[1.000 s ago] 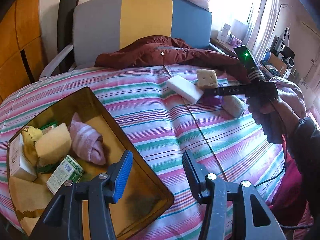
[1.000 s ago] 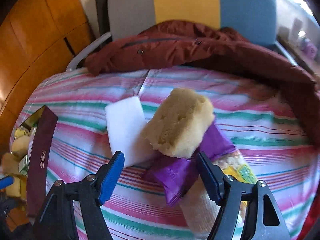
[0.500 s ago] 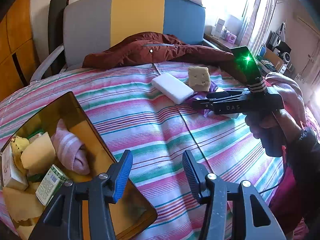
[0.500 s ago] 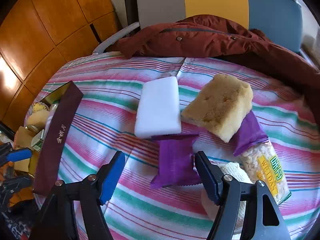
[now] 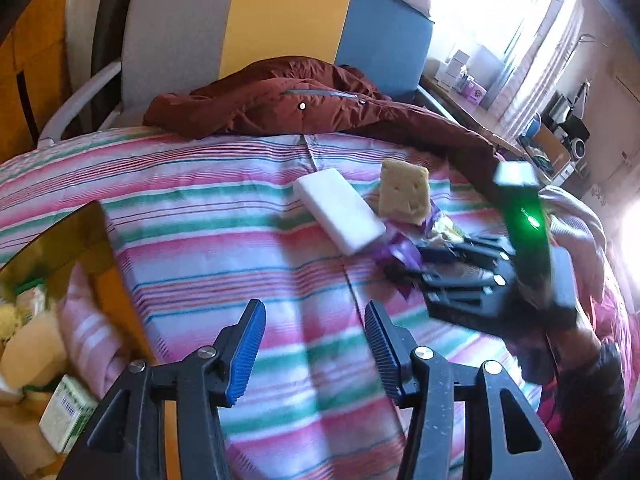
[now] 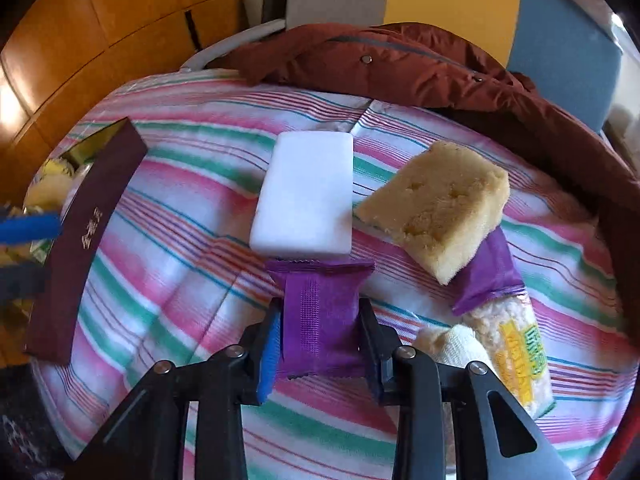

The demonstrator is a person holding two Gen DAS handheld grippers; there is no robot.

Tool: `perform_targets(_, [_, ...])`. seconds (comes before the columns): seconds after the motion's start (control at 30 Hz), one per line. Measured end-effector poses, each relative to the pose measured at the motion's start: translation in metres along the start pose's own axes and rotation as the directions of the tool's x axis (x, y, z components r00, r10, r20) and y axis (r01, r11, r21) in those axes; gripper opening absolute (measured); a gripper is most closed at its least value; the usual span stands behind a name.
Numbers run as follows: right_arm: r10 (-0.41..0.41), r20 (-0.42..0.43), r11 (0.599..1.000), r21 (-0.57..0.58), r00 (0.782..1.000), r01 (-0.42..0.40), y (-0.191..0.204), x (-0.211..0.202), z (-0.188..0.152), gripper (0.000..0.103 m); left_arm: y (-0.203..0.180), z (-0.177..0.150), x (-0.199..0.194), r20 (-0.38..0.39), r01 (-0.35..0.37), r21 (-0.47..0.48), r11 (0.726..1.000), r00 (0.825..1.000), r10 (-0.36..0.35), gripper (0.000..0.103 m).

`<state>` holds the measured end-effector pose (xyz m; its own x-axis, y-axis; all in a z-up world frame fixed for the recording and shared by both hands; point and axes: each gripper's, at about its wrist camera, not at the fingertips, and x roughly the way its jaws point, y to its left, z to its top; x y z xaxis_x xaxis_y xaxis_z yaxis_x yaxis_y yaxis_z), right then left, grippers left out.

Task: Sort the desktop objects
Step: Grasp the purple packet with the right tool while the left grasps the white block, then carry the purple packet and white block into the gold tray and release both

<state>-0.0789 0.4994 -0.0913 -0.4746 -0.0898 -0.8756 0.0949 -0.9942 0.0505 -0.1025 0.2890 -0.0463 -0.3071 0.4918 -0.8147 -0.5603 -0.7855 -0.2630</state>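
Right gripper (image 6: 320,344) jaws, wide apart a sec ago, are now clamped on the small purple foil snack packet (image 6: 320,312); pads press both its sides. Packet is still lying on the pink/green striped cloth (image 6: 168,280), just below the white rectangular foam block (image 6: 306,192), w/ the yellow sponge wedge (image 6: 440,208) to its right. So grasp looks done; lift & carry to the dark maroon box w/ gold lining (image 6: 80,240) at left is prob next. Left gripper (image 5: 314,354) is part-open, holding nothing, over bare cloth nr the box.
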Motion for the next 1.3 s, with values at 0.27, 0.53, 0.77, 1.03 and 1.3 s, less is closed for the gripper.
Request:
perform_targets(0.27, [0.039, -0.045, 0.998, -0.039, 0.998, -0.041, -0.001, -0.004, -0.008, 0.036, -0.009, 0.036, 0.044, -0.056, 0.016, -0.063, 0.998, 0.998, -0.020, 0.052])
perform_targets(0.53, [0.042, -0.044, 0.999, -0.029, 0.998, -0.043, -0.006, -0.004, -0.010, 0.036, -0.011, 0.076, 0.089, -0.117, 0.026, -0.198, 0.980, 0.992, -0.050, 0.062])
perform_targets(0.77, [0.054, -0.041, 0.999, 0.001, 0.998, -0.054, -0.013, -0.004, -0.011, 0.036, -0.013, 0.098, 0.121, -0.162, -0.015, -0.264, 0.964, 0.986, -0.029, 0.062])
perform_targets(1.03, [0.050, -0.039, 0.999, -0.001, 0.998, -0.050, -0.013, -0.004, -0.010, 0.036, -0.019, 0.109, 0.147, -0.194, -0.092, -0.256, 0.962, 0.980, 0.042, 0.068])
perform_targets(1.3, [0.048, -0.039, 0.999, -0.009, 0.998, -0.048, -0.011, -0.003, -0.008, 0.036, -0.026, 0.084, 0.145, -0.161, -0.106, -0.079, 0.991, 0.983, 0.092, 0.058])
